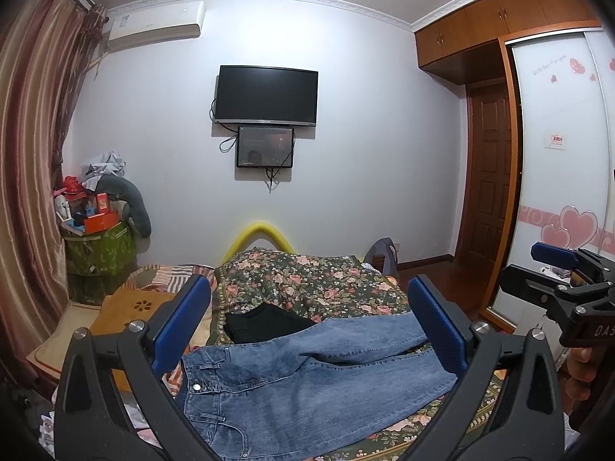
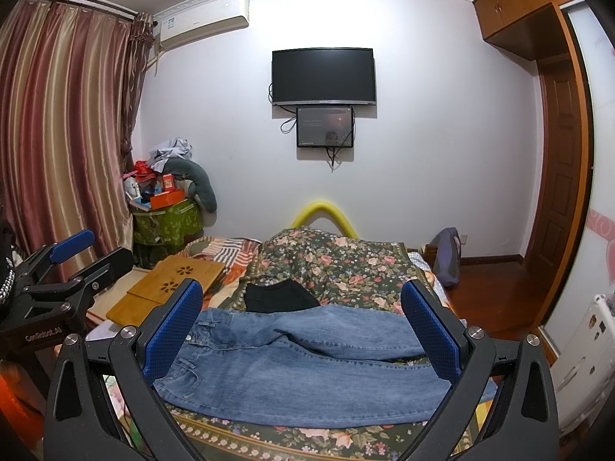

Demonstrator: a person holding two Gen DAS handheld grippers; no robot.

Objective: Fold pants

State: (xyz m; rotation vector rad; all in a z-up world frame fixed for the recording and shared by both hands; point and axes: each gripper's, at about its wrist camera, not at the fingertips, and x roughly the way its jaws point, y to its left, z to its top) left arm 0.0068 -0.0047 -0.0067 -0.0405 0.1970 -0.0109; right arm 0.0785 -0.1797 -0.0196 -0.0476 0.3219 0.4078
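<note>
Blue jeans [image 1: 307, 380] lie spread across the floral bedspread [image 1: 307, 280], waistband to the left, legs running right; they also show in the right wrist view [image 2: 307, 365]. My left gripper [image 1: 307, 303] is open and empty, held above the jeans. My right gripper [image 2: 303, 307] is open and empty, also above the jeans. Each gripper shows in the other's view: the right one at the right edge [image 1: 553, 265], the left one at the left edge [image 2: 84, 253].
A folded black garment [image 2: 278, 296] lies on the bed just beyond the jeans. A bamboo lap desk [image 2: 169, 284] sits on the bed's left. A green bin of clutter [image 2: 165, 219] stands by the curtain. A wardrobe [image 1: 561, 176] and door are on the right.
</note>
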